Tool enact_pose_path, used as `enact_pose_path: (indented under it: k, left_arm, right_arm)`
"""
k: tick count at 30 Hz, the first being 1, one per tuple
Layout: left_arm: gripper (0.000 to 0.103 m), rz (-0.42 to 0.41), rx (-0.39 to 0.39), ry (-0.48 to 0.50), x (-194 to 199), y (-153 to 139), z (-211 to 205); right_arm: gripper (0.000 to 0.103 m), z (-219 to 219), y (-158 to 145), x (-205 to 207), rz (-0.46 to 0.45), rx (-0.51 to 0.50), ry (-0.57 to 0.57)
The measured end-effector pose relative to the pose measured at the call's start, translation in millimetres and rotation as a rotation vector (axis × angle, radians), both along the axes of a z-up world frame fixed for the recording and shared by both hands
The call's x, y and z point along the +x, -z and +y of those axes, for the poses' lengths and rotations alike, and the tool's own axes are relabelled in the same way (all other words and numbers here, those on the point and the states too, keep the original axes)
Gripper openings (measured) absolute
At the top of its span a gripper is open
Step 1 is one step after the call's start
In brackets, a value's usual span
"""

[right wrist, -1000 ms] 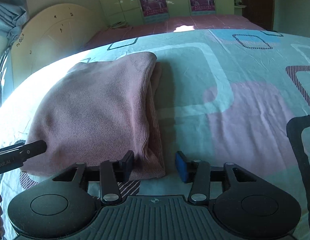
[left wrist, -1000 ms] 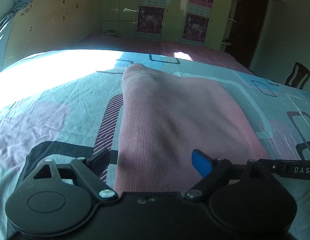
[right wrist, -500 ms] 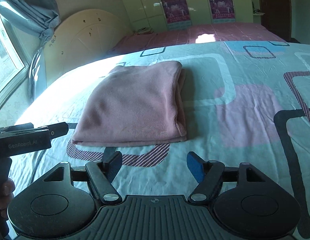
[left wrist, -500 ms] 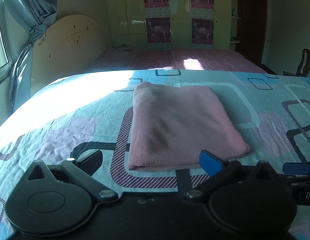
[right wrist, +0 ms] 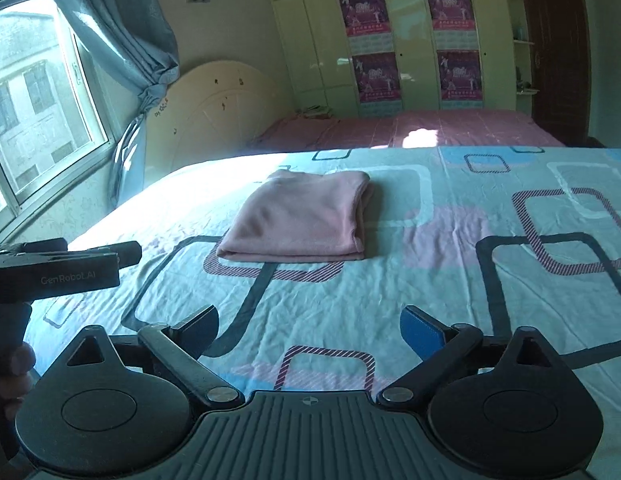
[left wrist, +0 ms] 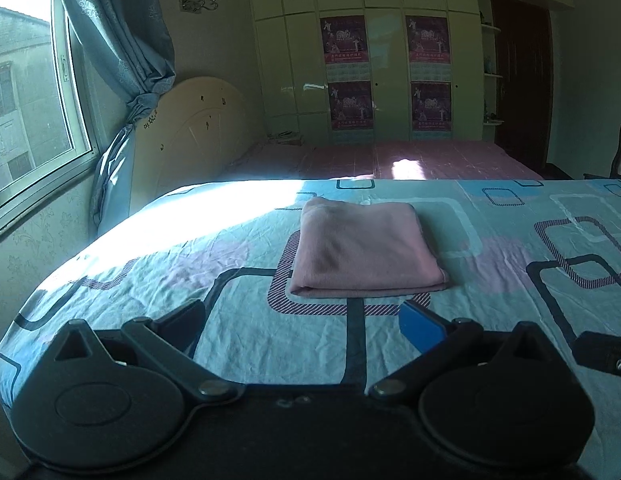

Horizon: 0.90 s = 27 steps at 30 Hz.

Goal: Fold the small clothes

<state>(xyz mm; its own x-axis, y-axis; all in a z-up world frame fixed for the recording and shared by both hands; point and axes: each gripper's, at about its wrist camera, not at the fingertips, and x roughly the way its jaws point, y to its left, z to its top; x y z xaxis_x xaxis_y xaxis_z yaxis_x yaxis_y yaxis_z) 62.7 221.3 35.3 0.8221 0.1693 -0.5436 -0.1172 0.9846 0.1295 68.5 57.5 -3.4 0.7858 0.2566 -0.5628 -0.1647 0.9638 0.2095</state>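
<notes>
A pink garment [left wrist: 366,248] lies folded into a neat rectangle on the patterned blue bedsheet [left wrist: 150,280], its thick folded edge toward me. My left gripper [left wrist: 306,320] hangs open above the sheet, well short of the garment, with only bedding between its fingers. In the right wrist view the same garment [right wrist: 302,220] sits farther off. My right gripper [right wrist: 310,324] has its jaws opening wide, and nothing is between them. A person's hand [right wrist: 14,364] holds the left tool's handle at that view's left edge.
A second bed with a pink cover [left wrist: 390,156] stands behind, before a pale wardrobe [left wrist: 390,60] with posters. A cream headboard [left wrist: 194,124], a blue curtain [left wrist: 122,40] and a window [left wrist: 26,80] are at the left. A dark door [left wrist: 518,80] and a chair [left wrist: 620,148] are at the right.
Both grippers have drawn back and risen away from the pink garment, which now looks small and lies untouched. The right gripper's fingers have spread much wider; the left's a little.
</notes>
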Motion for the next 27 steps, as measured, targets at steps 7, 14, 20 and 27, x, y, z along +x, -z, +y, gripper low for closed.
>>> enact_pose_path:
  k: [7,14,20,27]
  left_arm:
    - [0.103,0.012,-0.041,0.005,-42.9,-9.9,-3.3]
    - [0.103,0.008,-0.08,0.003,-64.2,-19.7,-0.4]
    - [0.103,-0.011,-0.091,-0.009,-71.1,-26.0,1.5]
    - [0.103,-0.03,-0.102,-0.025,-73.5,-31.9,4.4]
  right_arm:
    - [0.103,13.1,-31.3,-45.8,-0.071,-0.053,0.102]
    - [0.103,17.9,-41.2,-66.7,-0.143,-0.068,0.105]
    - [0.103,17.6,-40.7,-73.4,-0.156,-0.073,0.099]
    - [0.103,9.2,-40.2,-75.8,-0.163,-0.078,0.111]
